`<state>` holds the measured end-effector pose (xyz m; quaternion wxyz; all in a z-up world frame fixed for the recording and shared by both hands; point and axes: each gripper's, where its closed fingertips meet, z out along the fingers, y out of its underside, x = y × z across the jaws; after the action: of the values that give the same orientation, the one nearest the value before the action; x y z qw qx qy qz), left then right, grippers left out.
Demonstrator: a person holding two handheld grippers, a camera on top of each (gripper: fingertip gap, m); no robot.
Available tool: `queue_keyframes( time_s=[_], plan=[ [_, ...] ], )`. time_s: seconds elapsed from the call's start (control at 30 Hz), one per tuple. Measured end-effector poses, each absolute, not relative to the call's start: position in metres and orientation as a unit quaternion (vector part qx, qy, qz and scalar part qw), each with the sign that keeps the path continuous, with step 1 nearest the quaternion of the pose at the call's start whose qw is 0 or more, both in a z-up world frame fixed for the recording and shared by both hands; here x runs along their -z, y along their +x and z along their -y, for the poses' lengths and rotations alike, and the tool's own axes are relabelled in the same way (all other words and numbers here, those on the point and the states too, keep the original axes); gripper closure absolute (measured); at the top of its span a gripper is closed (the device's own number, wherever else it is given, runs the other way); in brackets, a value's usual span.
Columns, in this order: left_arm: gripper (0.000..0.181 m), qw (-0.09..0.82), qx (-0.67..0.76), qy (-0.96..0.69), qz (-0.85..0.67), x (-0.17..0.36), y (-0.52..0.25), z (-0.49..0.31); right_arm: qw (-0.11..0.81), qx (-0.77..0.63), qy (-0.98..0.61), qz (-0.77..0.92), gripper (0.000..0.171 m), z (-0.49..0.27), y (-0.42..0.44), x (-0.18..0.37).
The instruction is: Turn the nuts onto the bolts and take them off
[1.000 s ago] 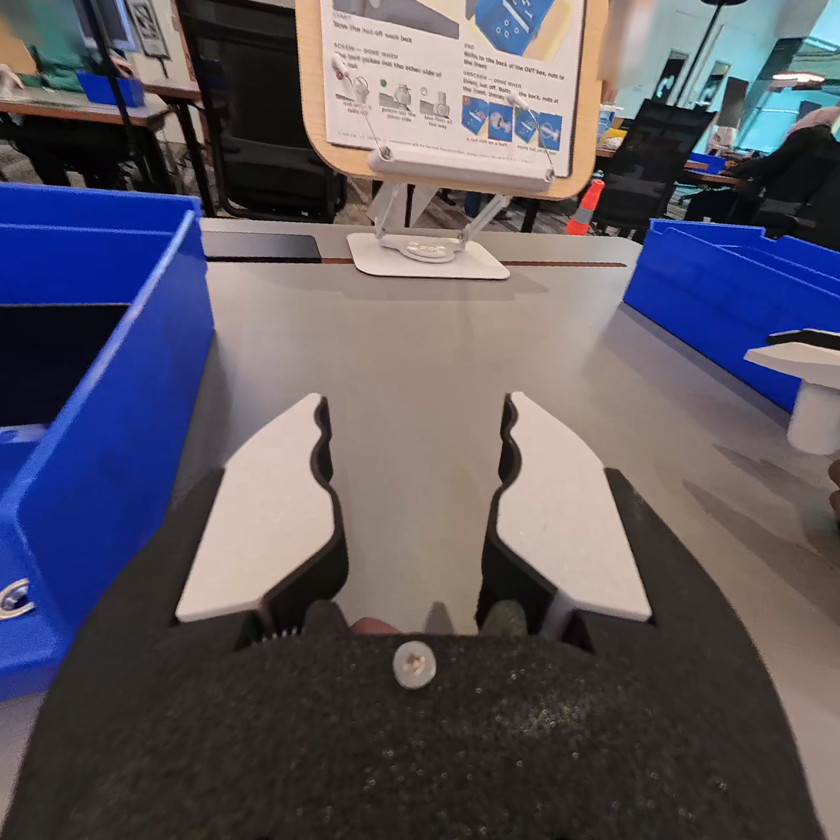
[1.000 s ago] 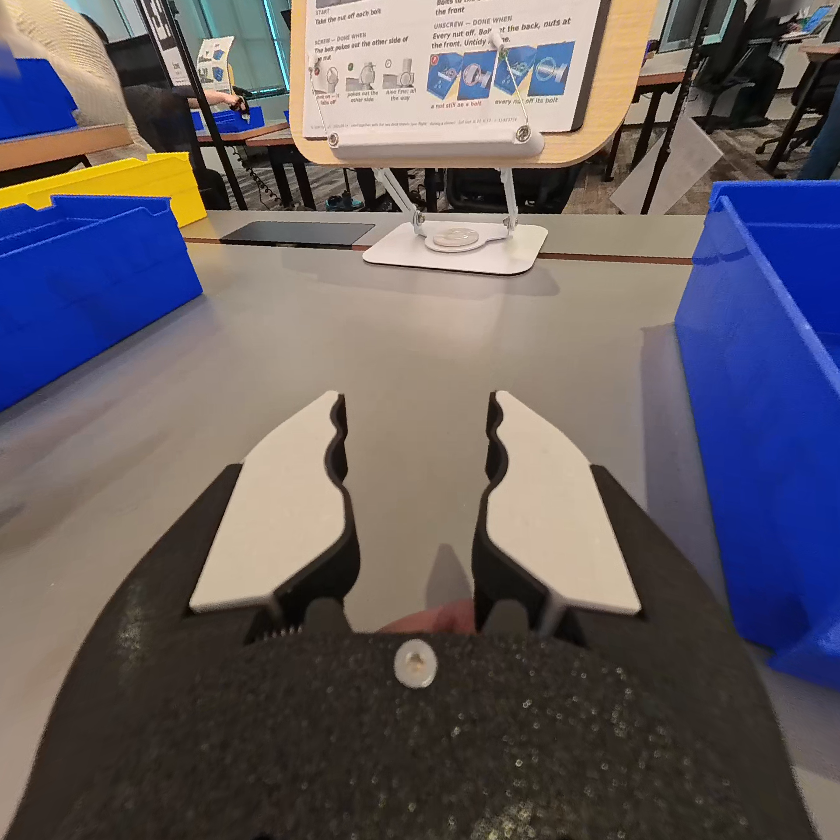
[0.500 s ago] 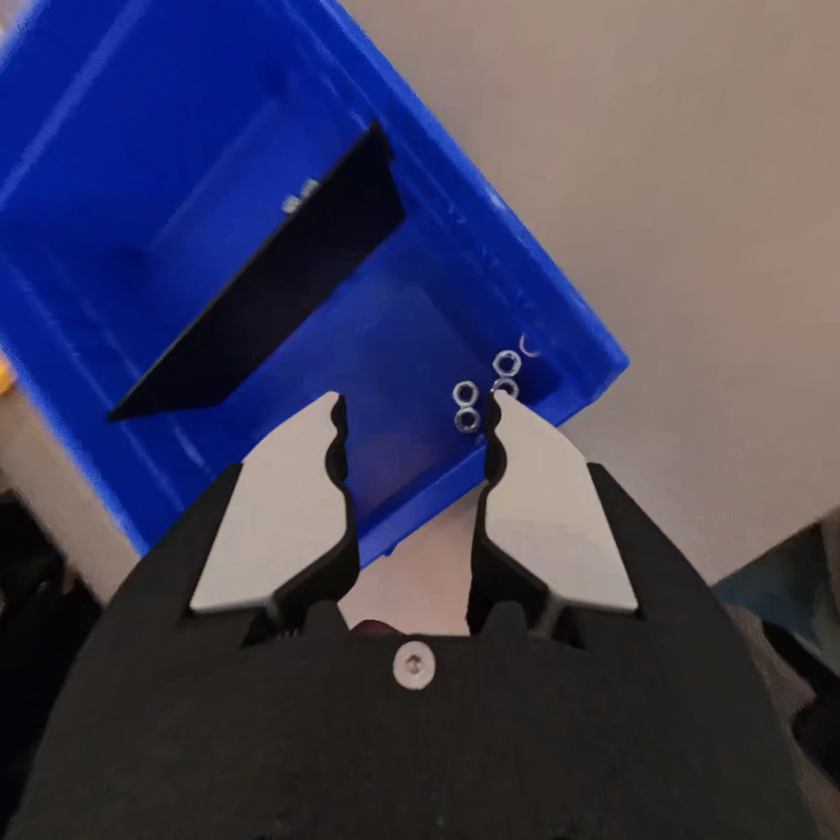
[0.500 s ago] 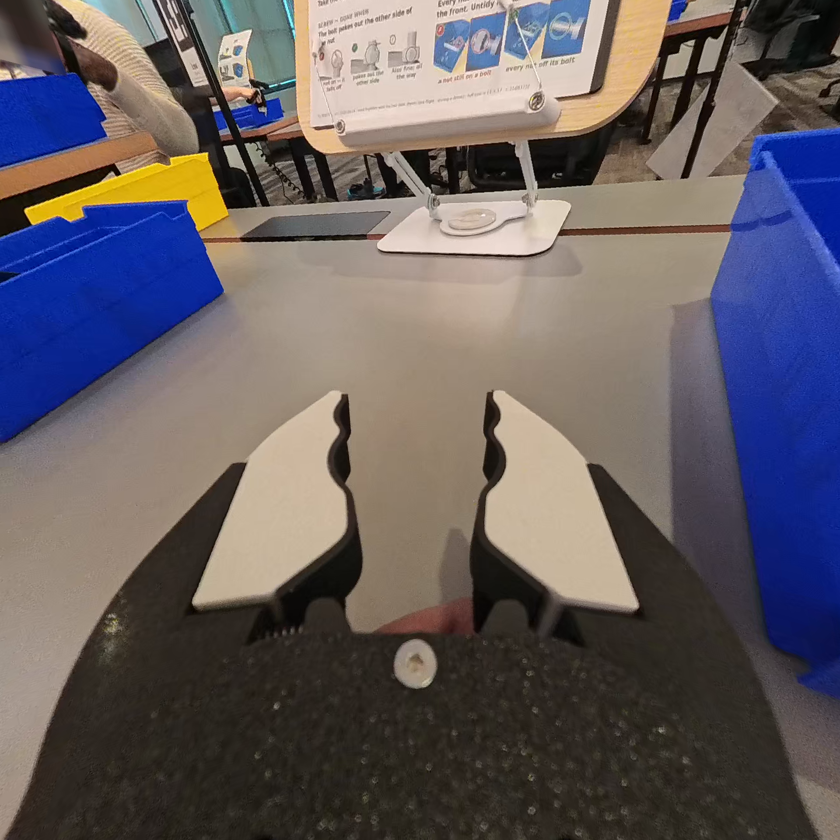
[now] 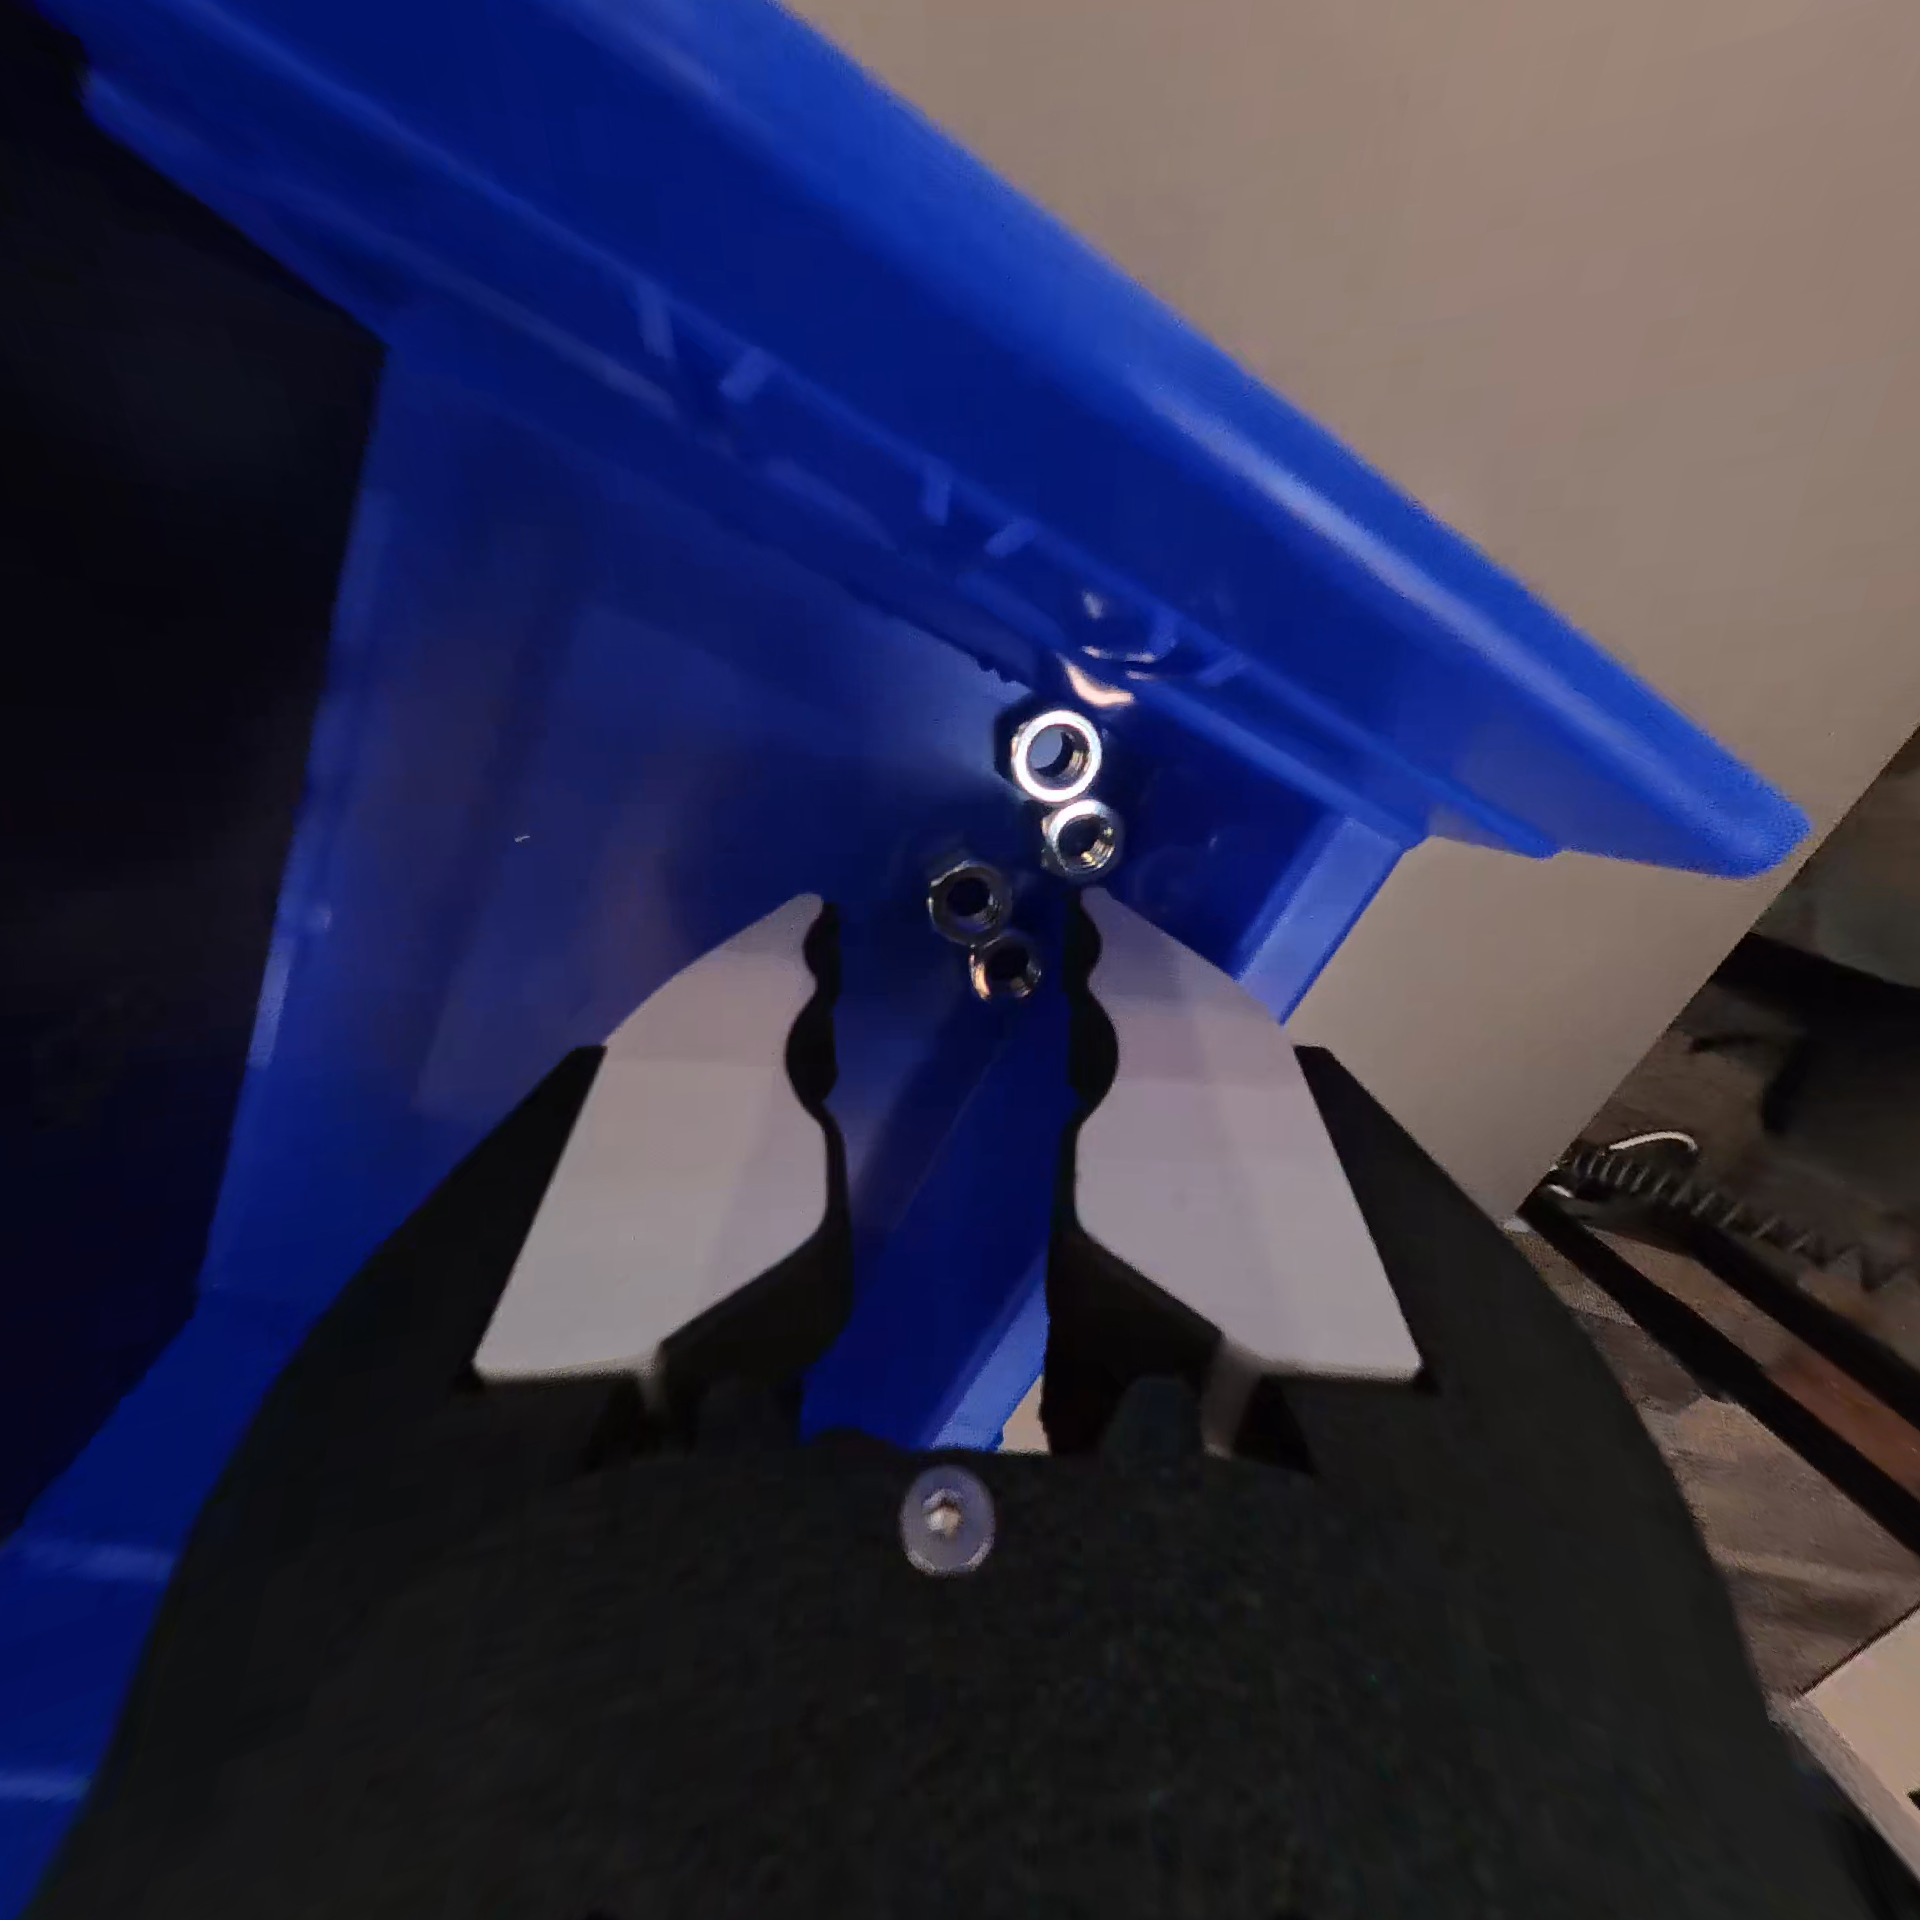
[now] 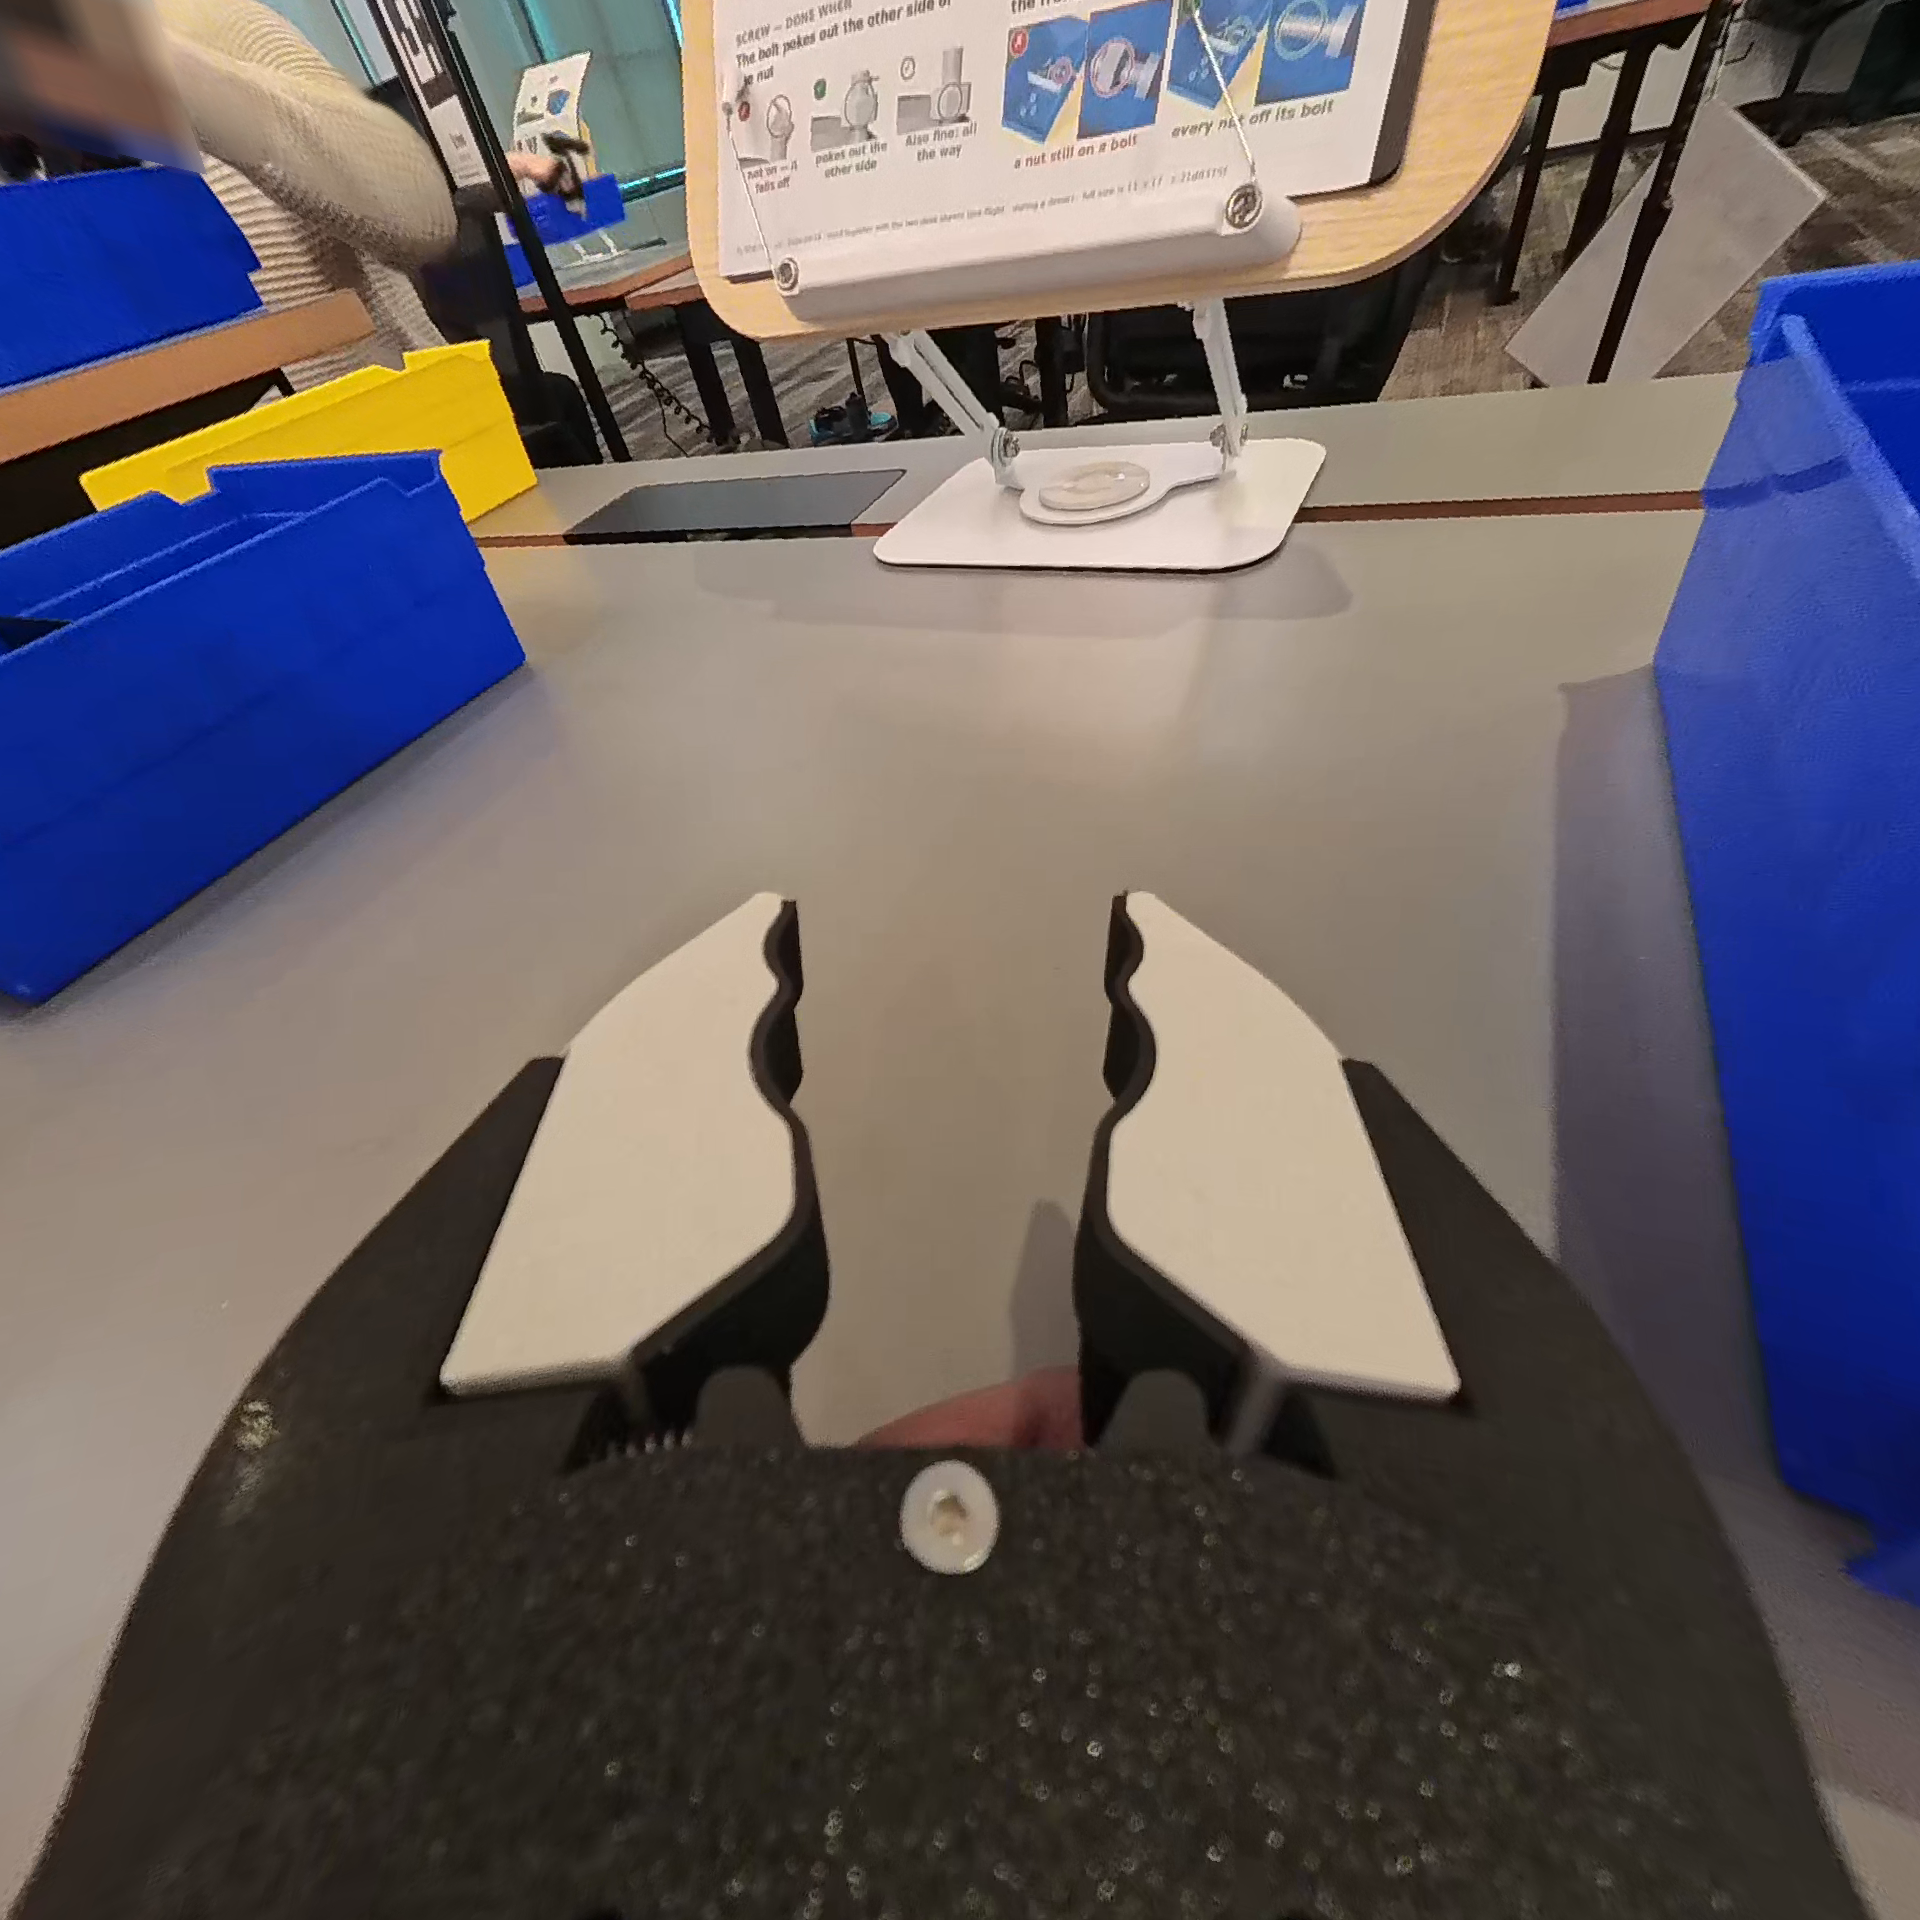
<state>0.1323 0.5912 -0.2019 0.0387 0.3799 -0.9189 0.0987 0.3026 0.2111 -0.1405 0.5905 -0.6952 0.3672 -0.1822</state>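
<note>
- Grey table (image 6: 935,748) in an office-type room; other desks and a person's sleeve (image 6: 312,156) in bkgd, far left.
- Left gripper (image 5: 945,914) points down into blue bin (image 5: 935,343) on table's left side; fingers apart, nothing between them.
- Four steel nuts (image 5: 1029,862) lie clustered in bin's corner, just past the fingertips, closer to the right-hand finger; not touching either as far as visible.
- Dark panel (image 5: 156,623) fills bin's left part.
- Same bin seen in right wrist view, w/ a yellow bin (image 6: 343,426) behind it.
- Centre back: white stand (image 6: 1101,509) holding wooden board w/ instruction sheet (image 6: 1039,114).
- Right gripper (image 6: 951,914) hovers low over bare table, fingers spread, empty.
- Far right: second blue bin (image 6: 1808,831).
</note>
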Motion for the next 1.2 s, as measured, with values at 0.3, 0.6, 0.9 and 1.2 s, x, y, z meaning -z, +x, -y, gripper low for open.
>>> queue_keyframes(
  time_s=[0.3, 0.6, 0.9, 1.2],
  plan=[
    [0.144, 0.066, -0.053, 0.372, 0.924, 0.206, 0.129, -0.597, 0.596, 0.164, -0.691, -0.376, 0.117, -0.210, 0.304, 0.142],
    [0.141, 0.071, -0.045, 0.372, 0.924, 0.212, 0.138, -0.601, 0.608, 0.147, -0.678, -0.386, 0.117, -0.206, 0.306, 0.140],
    [0.138, 0.024, -0.009, 0.368, 0.929, 0.210, 0.150, -0.624, 0.604, 0.149, -0.685, -0.380, 0.119, -0.209, 0.305, 0.141],
    [0.140, 0.039, -0.062, 0.364, 0.928, 0.200, 0.142, -0.610, 0.605, 0.142, -0.684, -0.382, 0.120, -0.209, 0.305, 0.141]
  ],
)
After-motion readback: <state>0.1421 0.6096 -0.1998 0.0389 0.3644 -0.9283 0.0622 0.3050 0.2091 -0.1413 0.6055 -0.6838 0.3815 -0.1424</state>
